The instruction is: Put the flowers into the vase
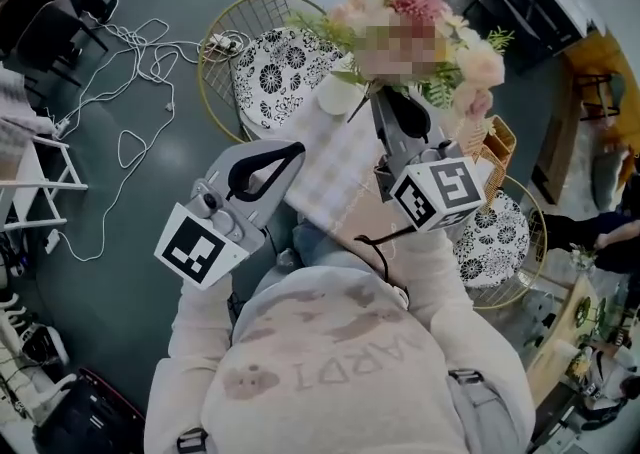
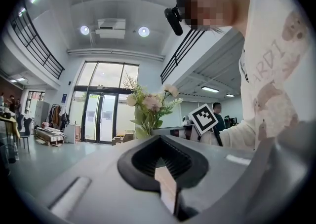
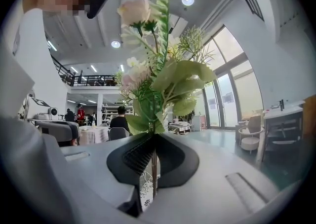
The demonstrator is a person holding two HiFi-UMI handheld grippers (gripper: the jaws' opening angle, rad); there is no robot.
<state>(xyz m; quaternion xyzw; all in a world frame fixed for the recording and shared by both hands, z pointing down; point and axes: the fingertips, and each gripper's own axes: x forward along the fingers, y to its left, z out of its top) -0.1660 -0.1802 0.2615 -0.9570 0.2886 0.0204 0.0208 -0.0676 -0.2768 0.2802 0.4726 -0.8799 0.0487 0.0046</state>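
While the bouquet hangs above the cloth, step: carry, flowers not yet in a vase.
Next move: by my read, swing the stems over the vase mouth, lower them straight in, then let go.
Surface (image 1: 335,174): checked cloth, right under both tools.
Flowers (image 3: 165,75): artificial-looking bunch of pale pink and cream blooms, ferny greens and broad leaves, held upright above the far edge of the surface.
Right hand-held gripper (image 3: 154,141): pinched tight on the thin stems.
Left hand-held gripper (image 2: 160,161): jaws together, nothing between them, idle off to the side.
White rounded thing (image 1: 338,95): below the blooms, possibly the vase; can't confirm.
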